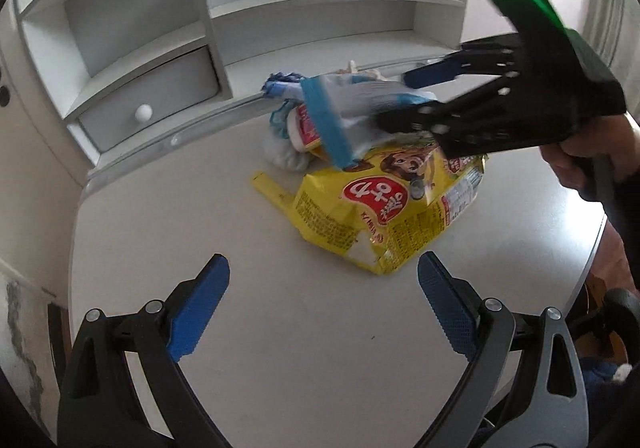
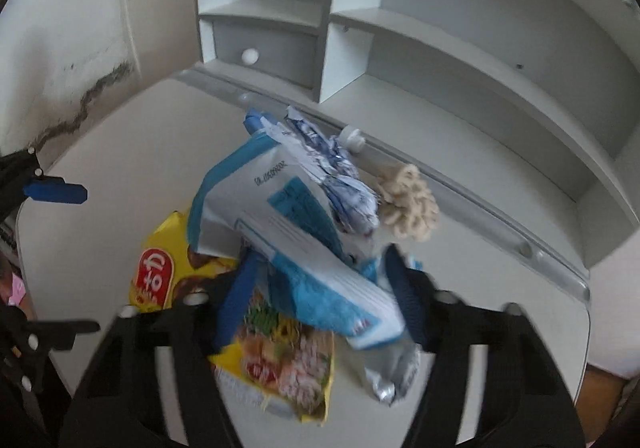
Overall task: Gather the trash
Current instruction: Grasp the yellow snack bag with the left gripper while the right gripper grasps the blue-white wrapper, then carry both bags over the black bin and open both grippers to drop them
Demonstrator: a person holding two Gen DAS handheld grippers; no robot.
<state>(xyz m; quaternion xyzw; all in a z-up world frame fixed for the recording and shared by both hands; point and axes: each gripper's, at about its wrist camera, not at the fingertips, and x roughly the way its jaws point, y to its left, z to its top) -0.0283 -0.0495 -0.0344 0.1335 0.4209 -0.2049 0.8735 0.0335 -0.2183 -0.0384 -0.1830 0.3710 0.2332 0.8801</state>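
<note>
Yellow foil dominates the left wrist view: a yellow snack bag (image 1: 384, 212) lies crumpled at mid-frame on the white counter (image 1: 160, 232), with a blue-and-white pouch (image 1: 352, 108) lifted just above its far edge. The left gripper (image 1: 324, 308) hovers low in the frame, its blue fingers (image 1: 200, 308) wide apart with nothing between them, tilted down toward the bag. From the upper right the right gripper (image 1: 404, 96) reaches in, held by a hand (image 1: 588, 152) at the right edge, and has the pouch at its tips.

Seen from the right wrist, the right gripper (image 2: 320, 288) has its fingers (image 2: 404, 288) closed on the pouch (image 2: 288, 216), which stands up from the lower middle of the frame toward the centre. The yellow bag (image 2: 160, 272) and a noodle packet (image 2: 280, 360) lie beneath it; a crumpled blue-white wrapper (image 2: 340, 180), a small white cap (image 2: 352, 138) and a beige knitted piece (image 2: 408, 200) sit beyond, near the shelf unit's (image 2: 440, 60) rail.

The step in hand looks like gathering the loose wrappers. Next, probably, the left fingers need to drop onto the yellow bag's near edge and pinch it, while the right keeps the floppy pouch from slipping.
</note>
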